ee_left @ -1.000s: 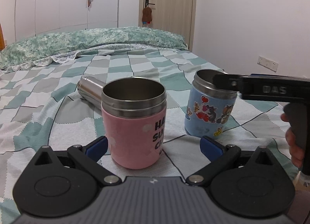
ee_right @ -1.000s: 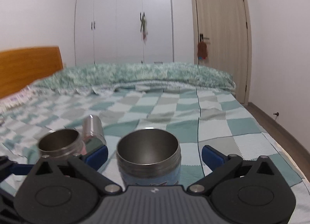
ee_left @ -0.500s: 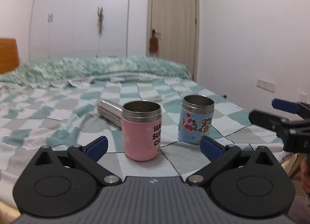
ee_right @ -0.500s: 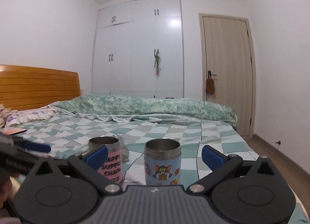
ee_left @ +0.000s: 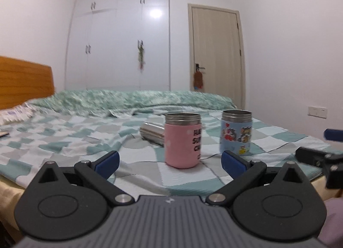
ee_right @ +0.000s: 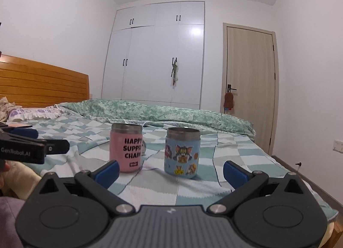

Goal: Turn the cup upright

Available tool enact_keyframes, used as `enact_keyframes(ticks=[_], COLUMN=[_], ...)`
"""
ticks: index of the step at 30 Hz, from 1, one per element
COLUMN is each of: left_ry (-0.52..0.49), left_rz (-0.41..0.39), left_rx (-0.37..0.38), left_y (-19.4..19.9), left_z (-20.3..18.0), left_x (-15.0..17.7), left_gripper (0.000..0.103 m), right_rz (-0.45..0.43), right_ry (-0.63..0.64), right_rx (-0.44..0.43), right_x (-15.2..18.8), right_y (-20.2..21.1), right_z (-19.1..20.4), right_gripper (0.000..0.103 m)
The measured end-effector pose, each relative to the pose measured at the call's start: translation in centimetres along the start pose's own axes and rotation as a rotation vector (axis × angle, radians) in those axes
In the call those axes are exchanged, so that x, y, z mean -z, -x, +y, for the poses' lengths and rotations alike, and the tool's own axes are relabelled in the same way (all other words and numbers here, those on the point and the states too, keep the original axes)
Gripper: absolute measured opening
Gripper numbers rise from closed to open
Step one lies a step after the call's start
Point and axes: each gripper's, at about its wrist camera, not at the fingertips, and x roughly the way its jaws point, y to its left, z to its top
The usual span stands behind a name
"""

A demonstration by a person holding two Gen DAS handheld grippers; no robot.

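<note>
Bedroom; work surface is a bed (ee_right: 193, 185) under a green, grey and white checked cover.

Left gripper (ee_left: 169, 160): fingers spread wide, holding nothing, short of the pink cup (ee_left: 182, 140).

Right gripper (ee_right: 170, 169): fingers likewise parted and empty, short of the blue cartoon cup (ee_right: 182, 152).

Pink cup: upright, mouth up. Blue cartoon cup: upright, just to the right of the pink cup, apart from it.

Steel cup (ee_left: 152, 133): lying on its side, just behind the pink cup and to its left. I judge this the one left to flip.

Handling note: I would approach from the pink cup's left, grip across the steel body, then tip it up gently; the soft cover may wobble it.

Room: open cover left of the pink cup; bed edge close in front.
</note>
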Motion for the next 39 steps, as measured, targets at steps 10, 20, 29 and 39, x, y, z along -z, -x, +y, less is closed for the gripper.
enact_keyframes(ticks=[10, 20, 29, 39], left_ry=[0.005, -0.008, -0.01, -0.011], left_rz=[-0.039, -0.042, -0.044, -0.044], left_rx=[-0.046, -0.041, -0.041, -0.041], left_y=[0.6, 0.72, 0.68, 0.71], left_z=[0.0, -0.16, -0.32, -0.5], left_x=[1.02, 1.23, 1.26, 1.15], left_gripper=[0.103, 0.103, 0.103, 0.103], right_rz=[-0.02, -0.028, -0.031, -0.033], right_ry=[0.02, 0.032, 0.032, 0.026], right_rx=[0.023, 0.032, 0.033, 0.034], right_x=[0.73, 0.78, 0.88, 0.94], right_y=[-0.05, -0.04, -0.02, -0.11], right_z=[0.34, 0.45, 0.42, 0.44], right_gripper=[0.103, 0.103, 0.103, 0.103])
